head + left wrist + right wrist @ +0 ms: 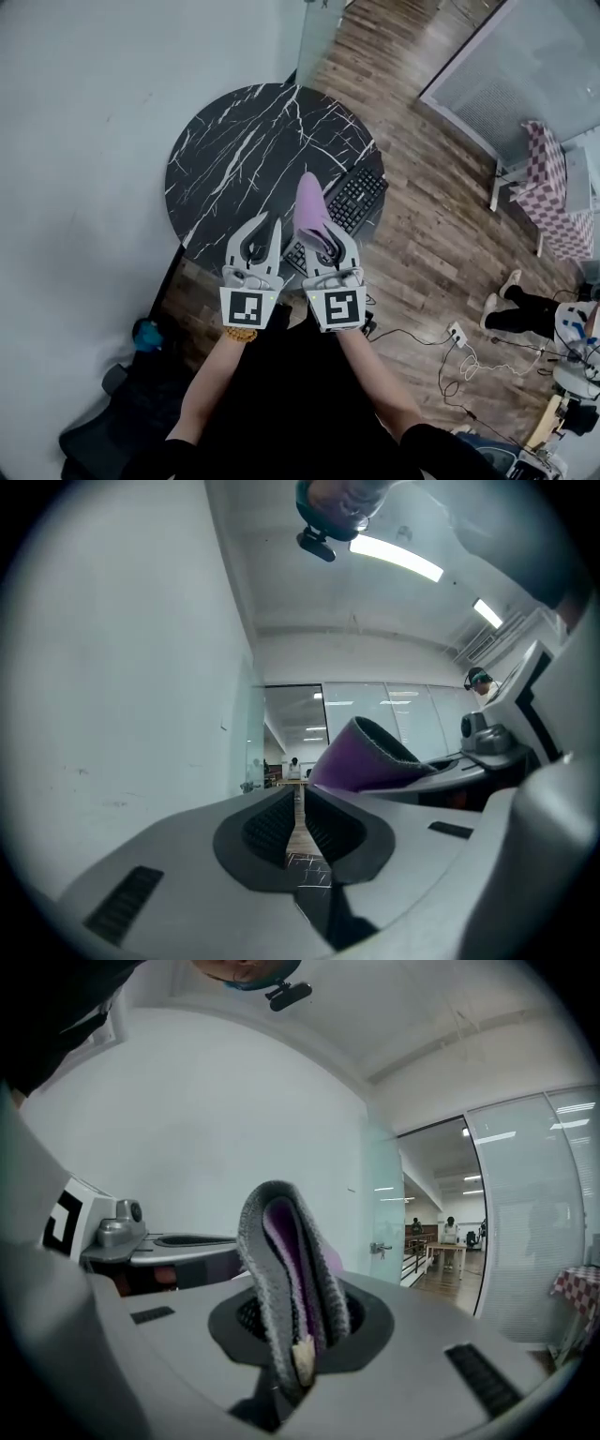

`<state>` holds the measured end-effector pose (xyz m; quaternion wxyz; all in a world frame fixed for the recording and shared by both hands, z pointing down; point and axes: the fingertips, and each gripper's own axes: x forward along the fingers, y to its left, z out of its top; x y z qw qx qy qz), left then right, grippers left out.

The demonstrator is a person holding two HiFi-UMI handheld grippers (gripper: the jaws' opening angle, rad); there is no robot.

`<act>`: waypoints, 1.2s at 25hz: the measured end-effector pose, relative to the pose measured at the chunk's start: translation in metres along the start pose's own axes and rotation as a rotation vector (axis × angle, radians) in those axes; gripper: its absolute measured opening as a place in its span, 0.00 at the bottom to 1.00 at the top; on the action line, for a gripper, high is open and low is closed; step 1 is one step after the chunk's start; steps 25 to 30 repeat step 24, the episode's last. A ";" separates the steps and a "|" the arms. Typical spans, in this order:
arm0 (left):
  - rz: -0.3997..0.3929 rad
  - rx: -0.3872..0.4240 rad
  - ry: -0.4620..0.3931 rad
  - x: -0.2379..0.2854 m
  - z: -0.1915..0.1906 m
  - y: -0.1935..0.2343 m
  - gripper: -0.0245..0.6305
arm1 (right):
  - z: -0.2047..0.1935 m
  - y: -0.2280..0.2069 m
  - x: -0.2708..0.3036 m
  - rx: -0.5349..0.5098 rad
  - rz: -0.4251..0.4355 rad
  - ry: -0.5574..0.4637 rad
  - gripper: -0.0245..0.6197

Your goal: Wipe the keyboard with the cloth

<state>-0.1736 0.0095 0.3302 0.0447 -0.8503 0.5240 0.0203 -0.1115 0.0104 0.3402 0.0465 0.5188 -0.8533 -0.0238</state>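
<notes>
Both grippers are held up side by side and point level, above the round black marble table (pixel 234 150). A black keyboard (pixel 354 199) lies at the table's right edge, partly hidden behind the right gripper. My right gripper (pixel 330 234) is shut on a folded purple cloth (pixel 311 208) with a grey underside; the cloth (pixel 286 1279) stands up out of its jaws (pixel 298 1321). My left gripper (pixel 272 223) has its jaws drawn together to a thin slit with nothing between them (pixel 302 803). The cloth (pixel 361 757) shows just to its right.
A white wall stands to the left and wooden floor lies to the right. A dark office chair (pixel 122 412) is at lower left. A power strip with cables (pixel 457 333), a person's legs (pixel 525 309) and a checkered seat (pixel 553 187) are at the right.
</notes>
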 end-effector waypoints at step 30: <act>-0.110 0.011 0.034 0.021 -0.008 -0.048 0.10 | -0.016 -0.030 -0.018 0.008 -0.011 0.014 0.14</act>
